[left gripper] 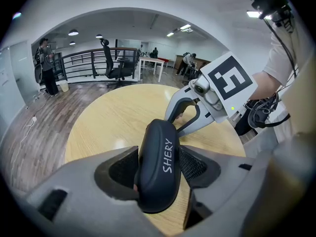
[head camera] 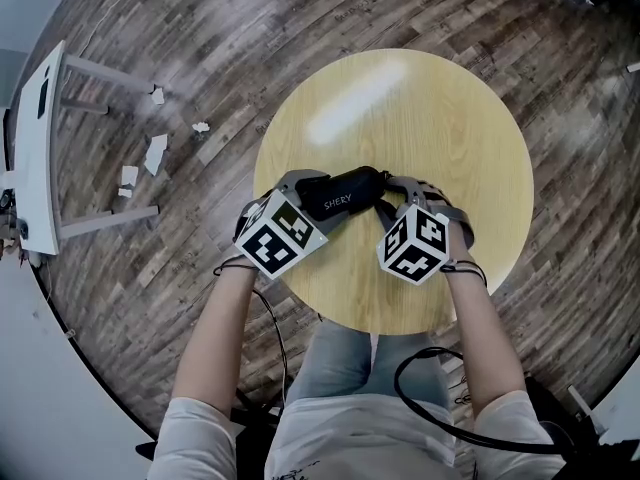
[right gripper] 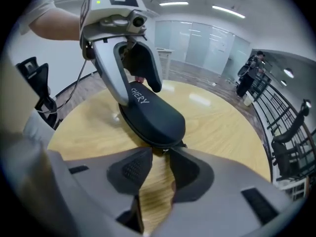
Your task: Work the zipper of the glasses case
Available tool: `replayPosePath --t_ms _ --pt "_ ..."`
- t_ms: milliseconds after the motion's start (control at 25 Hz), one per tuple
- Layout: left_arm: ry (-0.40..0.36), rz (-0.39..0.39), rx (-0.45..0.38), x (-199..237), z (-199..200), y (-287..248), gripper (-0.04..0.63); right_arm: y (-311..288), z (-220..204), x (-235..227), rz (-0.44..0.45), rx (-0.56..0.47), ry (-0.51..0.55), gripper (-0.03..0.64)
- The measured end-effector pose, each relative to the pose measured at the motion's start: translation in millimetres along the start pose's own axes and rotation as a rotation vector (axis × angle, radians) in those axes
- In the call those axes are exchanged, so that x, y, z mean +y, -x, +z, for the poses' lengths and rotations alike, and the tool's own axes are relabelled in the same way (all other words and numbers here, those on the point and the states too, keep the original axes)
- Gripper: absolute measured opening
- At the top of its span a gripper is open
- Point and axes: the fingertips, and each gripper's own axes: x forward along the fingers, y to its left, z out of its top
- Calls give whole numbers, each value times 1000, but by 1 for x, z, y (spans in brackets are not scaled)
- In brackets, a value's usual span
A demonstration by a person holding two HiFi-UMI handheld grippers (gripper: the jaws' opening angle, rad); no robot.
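A black glasses case (head camera: 350, 193) printed SHERY lies near the front of the round wooden table (head camera: 420, 98). My left gripper (head camera: 315, 201) is shut across the case's left half; in the left gripper view the case (left gripper: 160, 152) is clamped between the ribbed pads (left gripper: 195, 166). My right gripper (head camera: 388, 200) meets the case's right end. In the right gripper view its jaw tips (right gripper: 162, 150) are pinched on the small zipper pull (right gripper: 164, 152) at the rim of the case (right gripper: 153, 115). The left gripper (right gripper: 133, 58) grips the far end there.
A white desk (head camera: 40, 138) stands at the left, with paper scraps (head camera: 155, 153) on the wood floor beside it. A black cable (head camera: 430, 388) loops by the person's lap. An office chair (left gripper: 116, 65) and a railing stand far behind the table.
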Motion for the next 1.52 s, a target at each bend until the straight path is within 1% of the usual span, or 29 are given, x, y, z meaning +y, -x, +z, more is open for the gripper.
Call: replayPosePath --t_ms 40,80,120,200,320,400,560,640,760,880,1000,1040,1120,1200,1320,1440,1520 --pt "1 -6 4 0 1 0 255 -1 0 -1 4 9 7 110" --pt "2 -12 9 0 1 0 255 -1 -1 -3 0 18 9 73" --pt "4 -19 16 0 2 -1 255 -1 -3 -5 -6 22 9 14" --pt "9 -24 30 -3 1 -1 255 0 -6 -4 -3 18 -13 3" --pt "4 5 13 -1 1 0 255 5 -4 -3 32 0 -85 -2" --pt "3 15 1 -2 1 0 256 8 -5 0 49 -3 -107 -2" --pt "-6 18 1 -2 1 -1 264 7 -6 9 108 0 -93 -2" --pt "-6 17 0 -1 0 -3 266 4 -4 16 122 -8 -88 -2" --pt "-4 15 4 -3 -1 -3 267 5 -3 20 137 -37 -136 -2" --pt "-13 18 3 -3 -1 -2 270 7 0 27 160 -43 -135 -2" --pt "-18 21 -2 -3 0 -2 270 2 16 52 205 -83 -140 -2" --pt "-16 20 0 -3 -1 -2 270 -1 24 62 197 -97 -151 -2" --pt "-4 11 7 -4 0 -2 270 -4 37 76 177 -132 -219 -2" --pt "2 7 5 -4 2 -1 270 -6 46 83 178 -158 -276 -2" --pt "17 14 7 -2 1 1 270 -8 52 82 174 -160 -242 -2" --pt "49 5 25 -5 -1 1 268 2 37 70 155 -151 -227 -2" --pt "30 4 42 -9 -4 1 265 7 26 61 143 -147 -222 -2"
